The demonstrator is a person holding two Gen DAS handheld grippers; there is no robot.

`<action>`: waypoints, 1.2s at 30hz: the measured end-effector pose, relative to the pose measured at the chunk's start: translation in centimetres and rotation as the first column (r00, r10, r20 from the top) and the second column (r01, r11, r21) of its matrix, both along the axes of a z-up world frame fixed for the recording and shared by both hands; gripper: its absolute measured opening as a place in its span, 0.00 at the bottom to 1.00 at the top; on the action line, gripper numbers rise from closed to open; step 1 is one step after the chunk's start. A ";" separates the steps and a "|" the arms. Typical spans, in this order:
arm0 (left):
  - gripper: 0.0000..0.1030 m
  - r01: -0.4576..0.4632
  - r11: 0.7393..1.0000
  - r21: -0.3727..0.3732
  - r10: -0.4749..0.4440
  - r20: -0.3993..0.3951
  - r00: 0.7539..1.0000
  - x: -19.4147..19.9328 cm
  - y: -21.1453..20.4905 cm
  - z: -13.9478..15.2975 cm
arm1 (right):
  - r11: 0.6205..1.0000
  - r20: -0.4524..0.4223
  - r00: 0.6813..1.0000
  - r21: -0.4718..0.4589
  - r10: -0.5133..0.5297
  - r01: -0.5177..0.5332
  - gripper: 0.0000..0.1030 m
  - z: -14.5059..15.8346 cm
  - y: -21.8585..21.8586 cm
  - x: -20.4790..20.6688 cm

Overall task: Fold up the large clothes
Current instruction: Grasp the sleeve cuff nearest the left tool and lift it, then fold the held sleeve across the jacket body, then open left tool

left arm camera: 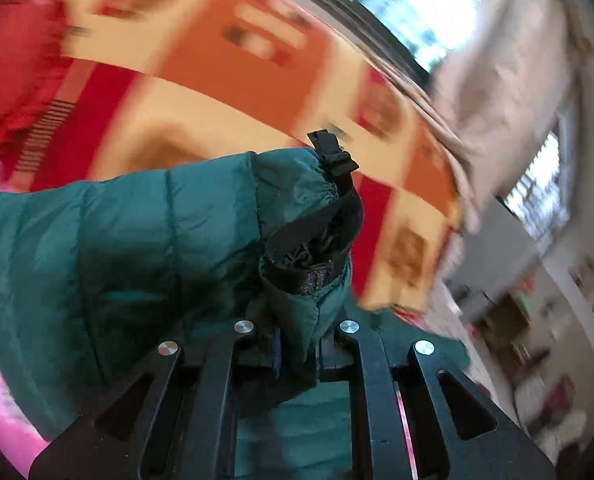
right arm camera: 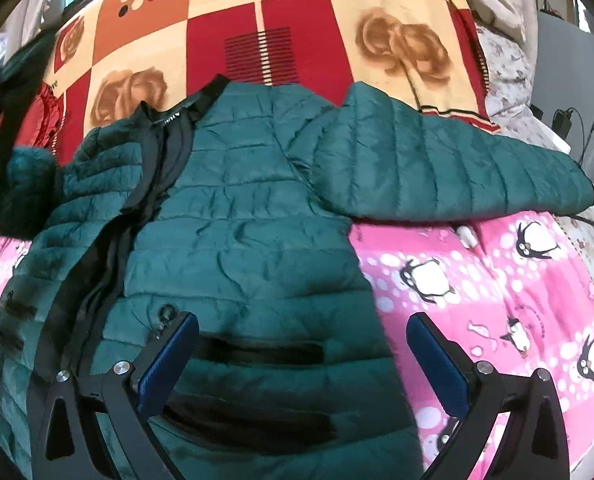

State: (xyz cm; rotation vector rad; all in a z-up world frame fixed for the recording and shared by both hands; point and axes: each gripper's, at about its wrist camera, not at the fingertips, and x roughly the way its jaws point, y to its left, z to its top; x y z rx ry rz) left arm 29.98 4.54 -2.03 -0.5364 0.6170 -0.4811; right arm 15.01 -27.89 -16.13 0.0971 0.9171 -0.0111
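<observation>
The jaws of the left gripper (left arm camera: 297, 344) are pinched on the cuff end of a sleeve (left arm camera: 145, 248) held up off the bed, while the right gripper (right arm camera: 303, 356) hovers with jaws spread wide over the hem of the green puffer jacket (right arm camera: 237, 232). The jacket lies front-up and unzipped on the bed (right arm camera: 497, 300), its other sleeve (right arm camera: 449, 164) flat and outstretched, so folding seems barely begun. The left view is motion-blurred and the jacket's bottom edge is cut off.
</observation>
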 end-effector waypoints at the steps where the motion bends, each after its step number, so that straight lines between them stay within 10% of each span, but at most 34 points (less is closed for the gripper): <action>1: 0.09 0.057 0.998 -0.005 -0.057 -0.004 0.998 0.5 -2.6 -0.3 | 1.000 -0.007 1.000 -0.006 -0.001 0.000 1.00 -0.2 -0.2 0.0; 9: 0.10 0.282 0.956 -0.077 -0.291 -0.134 0.947 3.1 -14.9 -8.3 | 0.999 -0.088 0.995 0.000 -0.054 0.054 1.00 -1.8 -3.4 -0.2; 17: 0.14 0.280 0.954 -0.108 -0.300 -0.358 0.884 5.2 -15.9 -15.3 | 0.996 -0.119 0.990 0.022 -0.080 0.083 1.00 -2.5 -4.6 0.4; 21: 0.63 0.301 0.938 -0.171 -0.342 -0.324 0.882 2.8 -13.9 -14.2 | 0.997 -0.120 0.990 -0.005 -0.073 0.073 1.00 -2.6 -3.6 0.8; 24: 0.67 0.295 0.945 -0.138 -0.323 -0.283 0.903 0.9 -12.3 -12.4 | 0.996 -0.113 0.990 -0.027 -0.089 0.087 1.00 -2.5 -3.1 1.0; 30: 0.66 -0.018 1.000 0.001 0.018 -0.207 0.978 -0.6 -3.6 -10.1 | 0.991 0.031 0.990 0.000 -0.136 0.136 1.00 -0.1 -2.4 1.4; 36: 0.65 -0.438 0.883 0.169 0.460 -0.124 0.879 -1.6 6.3 -9.8 | 0.995 0.221 0.975 0.098 -0.006 -0.016 1.00 4.3 2.4 6.0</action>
